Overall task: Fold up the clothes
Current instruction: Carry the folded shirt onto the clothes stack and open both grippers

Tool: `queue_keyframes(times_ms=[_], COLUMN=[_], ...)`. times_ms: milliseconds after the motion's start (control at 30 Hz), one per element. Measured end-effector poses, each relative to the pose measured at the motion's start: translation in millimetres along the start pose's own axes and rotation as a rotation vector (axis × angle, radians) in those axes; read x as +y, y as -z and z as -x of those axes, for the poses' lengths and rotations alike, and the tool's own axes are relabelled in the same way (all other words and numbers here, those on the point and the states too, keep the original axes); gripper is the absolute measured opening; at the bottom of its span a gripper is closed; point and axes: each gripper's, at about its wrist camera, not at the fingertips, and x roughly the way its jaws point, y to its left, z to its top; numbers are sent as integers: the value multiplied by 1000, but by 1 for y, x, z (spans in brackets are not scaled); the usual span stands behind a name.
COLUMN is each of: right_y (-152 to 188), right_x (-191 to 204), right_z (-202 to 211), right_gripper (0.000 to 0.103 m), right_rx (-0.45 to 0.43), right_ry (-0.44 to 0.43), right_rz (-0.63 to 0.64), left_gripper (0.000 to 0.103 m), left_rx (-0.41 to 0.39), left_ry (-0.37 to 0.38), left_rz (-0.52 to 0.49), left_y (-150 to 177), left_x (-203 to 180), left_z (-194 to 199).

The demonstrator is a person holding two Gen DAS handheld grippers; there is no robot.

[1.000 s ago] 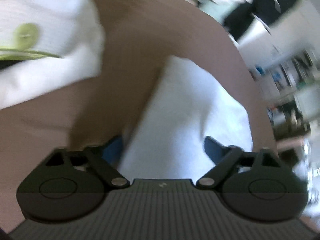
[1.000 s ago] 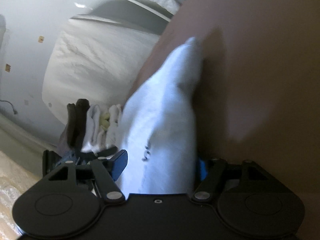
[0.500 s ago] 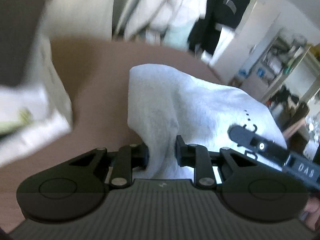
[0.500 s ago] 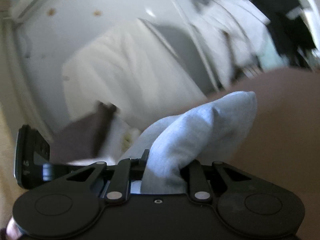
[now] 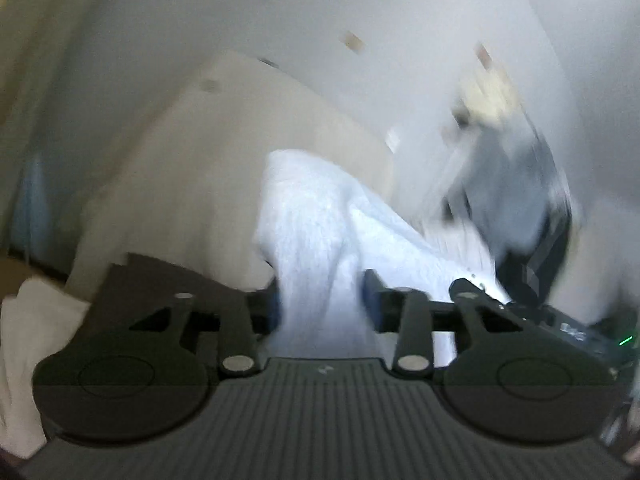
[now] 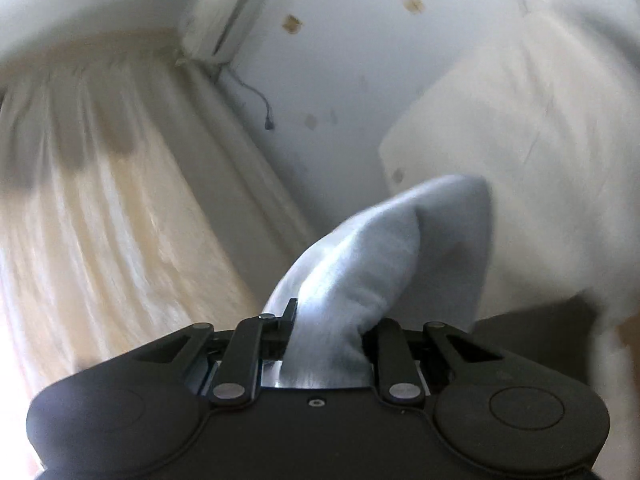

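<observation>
Left wrist view: my left gripper [image 5: 322, 306] and right gripper [image 6: 328, 334] each clamped the white sock [image 5: 316, 232]; hurried swinging could tug it free.

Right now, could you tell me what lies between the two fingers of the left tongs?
A bunched fold of the white sock fills the gap in the left tongs, as the left wrist view shows.

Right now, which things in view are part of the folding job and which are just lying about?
In the job:
white sock, clamped in left gripper and right gripper

Lying about:
dark folded cloth
white cloth
curtain
dangling cable
</observation>
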Motion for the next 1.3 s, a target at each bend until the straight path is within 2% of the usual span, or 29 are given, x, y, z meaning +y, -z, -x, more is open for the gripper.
queue_keyframes(times_ms=[33,100,167,233,267,333,400,433,500,533,567,600,667,700,733,767,800,833,933,1000,1100,1167,1200,1300], right_y=[0,9,27,50,58,69,77,81,93,98,104,109,103,96,92,92,92,92,91,89,78,67,64,66], right_x=[-10,-28,-66,-104,-118,-139,-144,-144,-136,-132,-128,-123,-123,-126,-127,-118,-107,-95,-54,-31,-17,-19,-20,-51], right_z=[-20,-54,-84,-93,-85,-61,-34,-22,-10,-5,1,6,3,-4,-6,-6,-9,-11,-14,-22,-50,-78,-92,-133], right_gripper=[22,22,26,34,38,55,63,64,64,62,54,36,32,32,31,32,40,50,54,57,57,51,51,48], right_rx=[15,82,181,264,247,186,146,136,177,197,218,234,205,189,188,214,239,257,183,124,103,151,182,324], right_ry=[-6,109,283,451,463,444,402,384,349,331,313,296,231,189,185,253,361,461,594,603,520,428,423,568], right_rz=[1,115,120,92,46,-68,-148,-172,-143,-129,-115,-101,-142,-183,-203,-159,-55,46,280,427,561,607,617,613], left_gripper=[42,42,43,43,43,46,46,46,46,46,46,46,44,43,43,43,43,43,43,44,44,44,44,45], left_rx=[-31,-17,66,185,214,204,202,202,192,163,130,96,26,11,8,32,59,91,215,284,287,286,286,283], left_ry=[-3,-34,-152,-306,-319,-306,-325,-342,-377,-388,-398,-378,-311,-275,-238,-225,-216,-239,-359,-440,-470,-456,-452,-474], left_rz=[57,167,213,183,171,182,170,150,113,100,88,82,75,53,18,-13,-43,-55,-74,-86,-104,-88,-84,-93], left_y=[2,20,32,47,54,57,52,53,55,52,50,48,42,39,37,36,34,35,48,63,60,64,67,62], left_x=[24,68,107,125,130,140,137,132,115,109,105,102,93,86,77,71,66,65,74,81,85,86,86,90], left_z=[-1,-35,-67,-98,-108,-109,-113,-118,-120,-117,-115,-111,-104,-101,-102,-106,-110,-118,-142,-151,-157,-161,-158,-151])
